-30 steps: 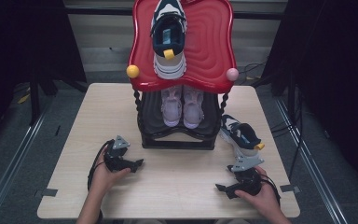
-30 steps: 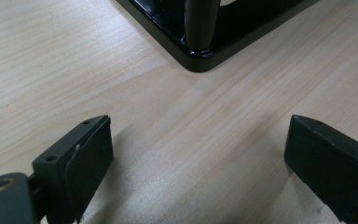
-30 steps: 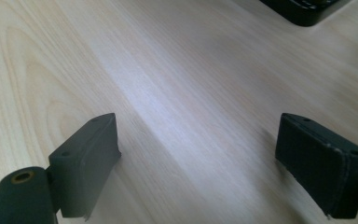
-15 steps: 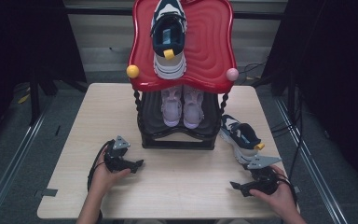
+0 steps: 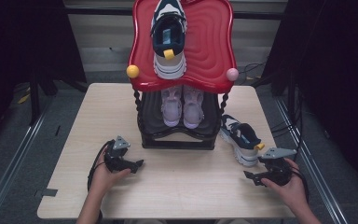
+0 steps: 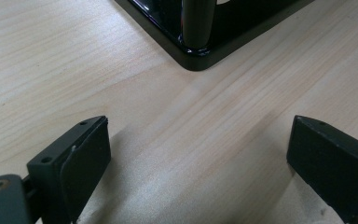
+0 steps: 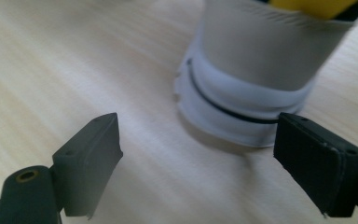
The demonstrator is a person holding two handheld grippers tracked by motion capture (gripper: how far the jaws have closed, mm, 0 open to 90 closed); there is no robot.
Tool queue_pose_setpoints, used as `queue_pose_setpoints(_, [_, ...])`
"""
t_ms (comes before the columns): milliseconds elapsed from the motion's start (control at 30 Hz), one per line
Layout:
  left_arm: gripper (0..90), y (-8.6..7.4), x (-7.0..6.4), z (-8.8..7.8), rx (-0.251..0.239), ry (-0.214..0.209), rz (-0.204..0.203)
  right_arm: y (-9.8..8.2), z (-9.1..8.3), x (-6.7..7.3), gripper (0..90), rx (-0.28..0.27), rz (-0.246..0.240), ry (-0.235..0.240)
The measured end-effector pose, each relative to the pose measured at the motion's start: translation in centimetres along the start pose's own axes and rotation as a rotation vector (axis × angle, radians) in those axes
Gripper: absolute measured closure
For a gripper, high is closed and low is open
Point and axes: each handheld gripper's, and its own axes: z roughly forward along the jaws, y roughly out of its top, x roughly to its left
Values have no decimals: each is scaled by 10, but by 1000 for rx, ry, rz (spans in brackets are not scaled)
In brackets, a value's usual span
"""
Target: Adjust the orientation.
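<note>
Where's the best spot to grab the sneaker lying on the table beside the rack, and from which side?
Probably the heel collar of the sneaker, by the yellow pull tab. The heel faces the open right gripper, which sits just short of it, so come straight in from the person's side, one jaw inside the opening, one outside.

A pale wood-grain bench carries everything here, standing on a grey floor with dark drapes around it. At the middle of its far half stands a black two-tier rack on twisted posts, its base flat on the bench top; its lower shelf holds a pair of pale pink shoes side by side, toes toward the near edge, and its red wavy top tray carries one navy-and-white sneaker. Directly on the bench, just beside the rack's right front corner, lies a second navy-and-white sneaker with a yellow heel tab, angled away from the rack.
</note>
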Motion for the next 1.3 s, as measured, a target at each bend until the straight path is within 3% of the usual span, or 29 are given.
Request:
queue_pose_setpoints(33, [55,0,0,0,1,0,1,2,1,-4,142,-3,22,-9])
queue_pose_setpoints(267, [52,0,0,0,1,-1,1,17,6,-16,193,-28,54,-49])
queue_pose_setpoints(500, [50,0,0,0,2,-2,3,24,10,-18,283,-35,78,-77])
queue_pose_setpoints(600, [49,0,0,0,3,-3,3,22,9,-18,293,-48,100,-56])
queue_pose_setpoints(1067, [48,0,0,0,2,-4,2,22,8,7,349,-61,61,7])
queue_pose_setpoints(1300, [46,0,0,0,3,-6,2,24,6,7,342,-47,38,36])
